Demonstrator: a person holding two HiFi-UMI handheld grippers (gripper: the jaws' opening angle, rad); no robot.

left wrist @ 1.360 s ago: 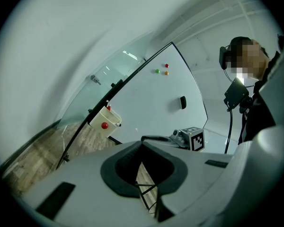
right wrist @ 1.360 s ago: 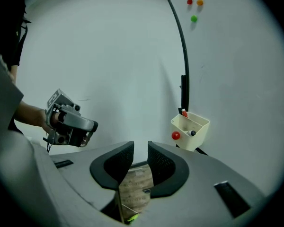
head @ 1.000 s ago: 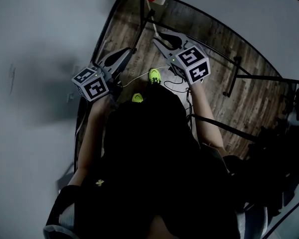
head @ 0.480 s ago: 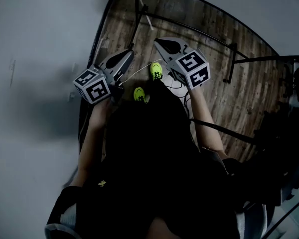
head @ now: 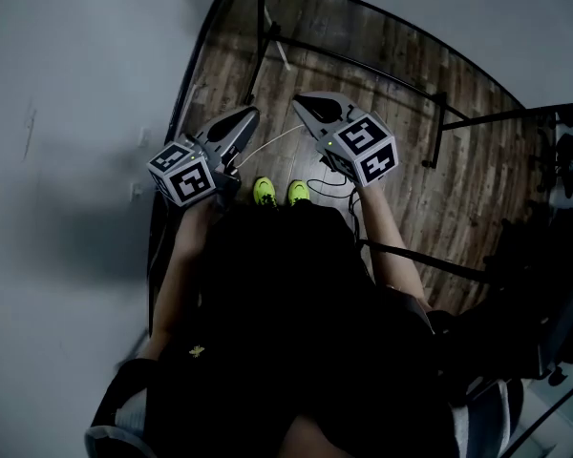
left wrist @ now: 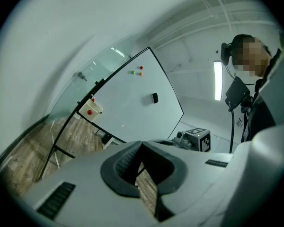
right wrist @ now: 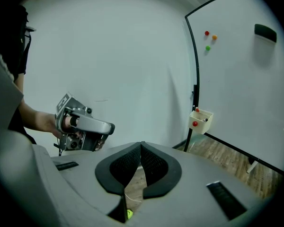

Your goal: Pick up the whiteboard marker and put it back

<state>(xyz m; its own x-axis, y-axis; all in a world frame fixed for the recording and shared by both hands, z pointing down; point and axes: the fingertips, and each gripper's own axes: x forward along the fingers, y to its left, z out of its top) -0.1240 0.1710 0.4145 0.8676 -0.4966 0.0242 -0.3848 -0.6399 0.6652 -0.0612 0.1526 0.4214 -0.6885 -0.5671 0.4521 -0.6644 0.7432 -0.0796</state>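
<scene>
Wood-plank floor (head: 401,74) lies below you and a whiteboard (right wrist: 236,89) stands ahead. Your right gripper (right wrist: 141,145) has just been closing: its jaws are pressed together with nothing between them. Your left gripper (left wrist: 141,144) is likewise closed and empty. A cream box (right wrist: 200,118) hangs on the whiteboard's frame, too small to tell whether the marker lies inside.

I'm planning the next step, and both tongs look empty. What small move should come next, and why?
Probably carry the right gripper toward the small cream box on the black whiteboard frame, likely the marker holder, and reopen it. Its tongs have just been closing on nothing, and the left gripper is shut and empty too.
</scene>
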